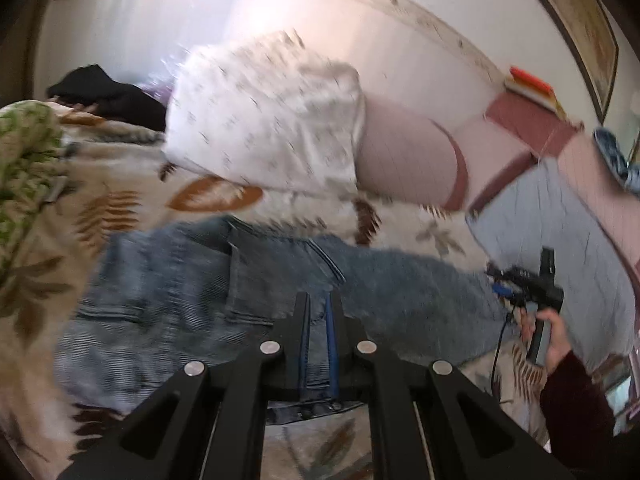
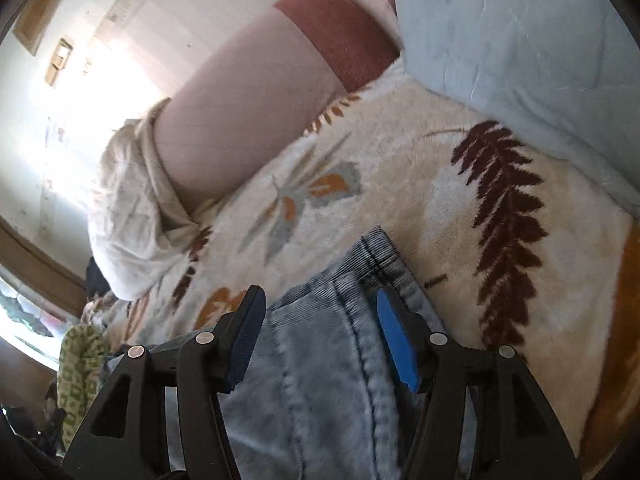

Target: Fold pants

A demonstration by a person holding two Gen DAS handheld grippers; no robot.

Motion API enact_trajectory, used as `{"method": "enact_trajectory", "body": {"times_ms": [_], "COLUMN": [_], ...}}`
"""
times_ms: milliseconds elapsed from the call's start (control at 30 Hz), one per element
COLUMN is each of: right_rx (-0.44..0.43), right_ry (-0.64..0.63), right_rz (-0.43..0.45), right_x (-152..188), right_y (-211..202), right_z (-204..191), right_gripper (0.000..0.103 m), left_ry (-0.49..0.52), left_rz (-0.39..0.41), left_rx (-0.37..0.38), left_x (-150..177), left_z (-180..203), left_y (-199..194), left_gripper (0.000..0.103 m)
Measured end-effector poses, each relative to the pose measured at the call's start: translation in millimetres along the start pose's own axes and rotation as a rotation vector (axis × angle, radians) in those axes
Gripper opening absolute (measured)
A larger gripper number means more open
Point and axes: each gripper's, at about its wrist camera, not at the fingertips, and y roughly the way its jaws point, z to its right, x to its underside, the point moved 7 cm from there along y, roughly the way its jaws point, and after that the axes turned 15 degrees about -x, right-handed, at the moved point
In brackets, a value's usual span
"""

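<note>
Pants (image 1: 240, 300) of faded blue denim are seen spread across a cream blanket (image 1: 120, 200) printed with brown and orange leaves, on a bed. In the left wrist view, the left gripper (image 1: 318, 300) is held low over the near edge of the denim, its jaws nearly closed with a thin fold of the fabric pinched between the blue pads; the picture is blurred, so the grip is read only from the narrow gap and the cloth seen in it. In the right wrist view, the right gripper (image 2: 320, 300) is shown with its jaws spread wide, and a seamed end of the pants (image 2: 332, 340) lies between the two fingers, passing under them without being clamped. The hem of that end is seen just beyond the fingertips, resting on the blanket (image 2: 400, 180). Farther back on the bed, a white patterned pillow (image 1: 264, 112) and a pink bolster (image 1: 408, 152) are stacked against the wall, and a pale blue quilted cover (image 1: 540, 220) lies beside them. The right hand (image 1: 552, 336) is caught at the far end of the denim, wrapped around the handle of its tool.
</note>
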Motion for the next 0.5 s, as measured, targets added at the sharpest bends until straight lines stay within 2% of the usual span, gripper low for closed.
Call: {"method": "enact_trajectory", "body": {"times_ms": [200, 300, 367, 400, 433, 500], "right_rx": [0.018, 0.037, 0.071, 0.092, 0.086, 0.091], "right_ry": [-0.021, -0.03, -0.042, -0.046, -0.04, -0.049], "right_rz": [-0.067, -0.072, -0.074, -0.071, -0.065, -0.045], "right_x": [8.4, 9.2, 9.7, 9.7, 9.8, 8.4], "right_y": [12.8, 13.3, 14.0, 12.6, 11.3, 7.5], "right_z": [6.0, 4.8, 7.4, 10.1, 10.9, 9.7], "right_gripper": [0.057, 0.045, 0.023, 0.017, 0.015, 0.012], "left_ry": [0.005, 0.018, 0.024, 0.026, 0.032, 0.051], "left_rz": [-0.061, -0.072, -0.082, -0.08, -0.078, -0.1], "left_rx": [-0.005, -0.02, -0.028, -0.04, -0.051, -0.078], "left_x": [15.7, 20.6, 23.6, 25.5, 27.3, 32.9], "left_z": [10.0, 6.8, 4.0, 1.9, 0.0, -4.5], "left_y": [26.5, 31.1, 36.2, 39.4, 42.2, 51.9], "left_gripper": [0.01, 0.01, 0.02, 0.023, 0.027, 0.028]}}
